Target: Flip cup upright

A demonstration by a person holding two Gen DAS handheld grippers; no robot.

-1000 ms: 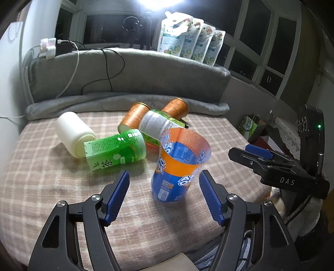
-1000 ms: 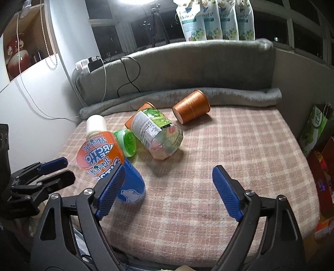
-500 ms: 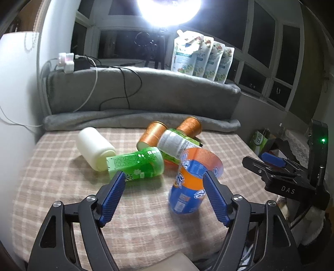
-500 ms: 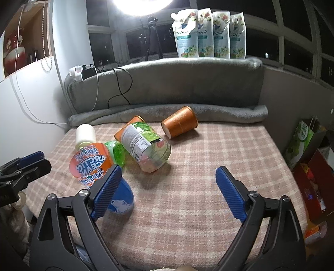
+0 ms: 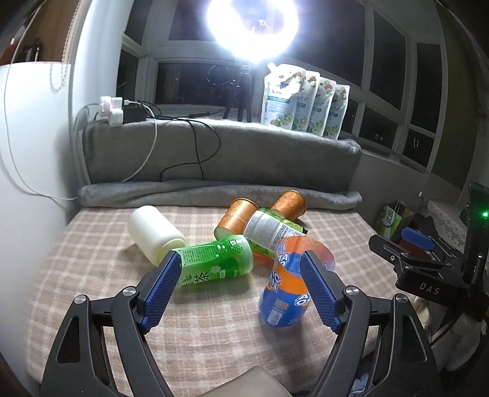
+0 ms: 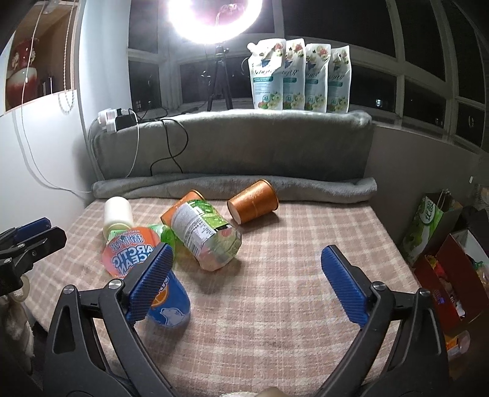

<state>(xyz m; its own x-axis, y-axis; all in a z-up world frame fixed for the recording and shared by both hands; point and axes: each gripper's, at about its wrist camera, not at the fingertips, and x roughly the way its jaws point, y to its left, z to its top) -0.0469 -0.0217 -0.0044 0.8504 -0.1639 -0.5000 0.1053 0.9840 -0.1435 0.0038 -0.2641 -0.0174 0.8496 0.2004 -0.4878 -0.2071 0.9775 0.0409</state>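
Standing on its base but leaning, the orange-and-blue Arctic Ocean cup [image 5: 287, 290] sits near the front edge of the plaid-covered bed [image 5: 91, 274] in the left wrist view, mouth tipped toward the pile behind it. The left gripper [image 5: 241, 288] hangs with its jaws released and spread wide, grasping nothing; the right-hand pad [image 5: 318, 293] overlaps the cup's side, though whether it touches cannot be told. My reading is that the flip is nearly done. Behind lie a green tea cup [image 5: 214, 265], a white bottle [image 5: 152, 233], a labelled clear cup [image 5: 269, 229] and two copper cups [image 5: 233, 213], all on their sides. The other gripper shows at the right edge, partly cut off.

From the right wrist view, the right gripper [image 6: 246, 281] is likewise released and empty, over bare cloth. Its left pad [image 6: 149, 282] hides the middle of the Arctic Ocean cup [image 6: 131, 253], so the lean is hard to gauge. The ring light [image 6: 214, 18] washes out the window area.
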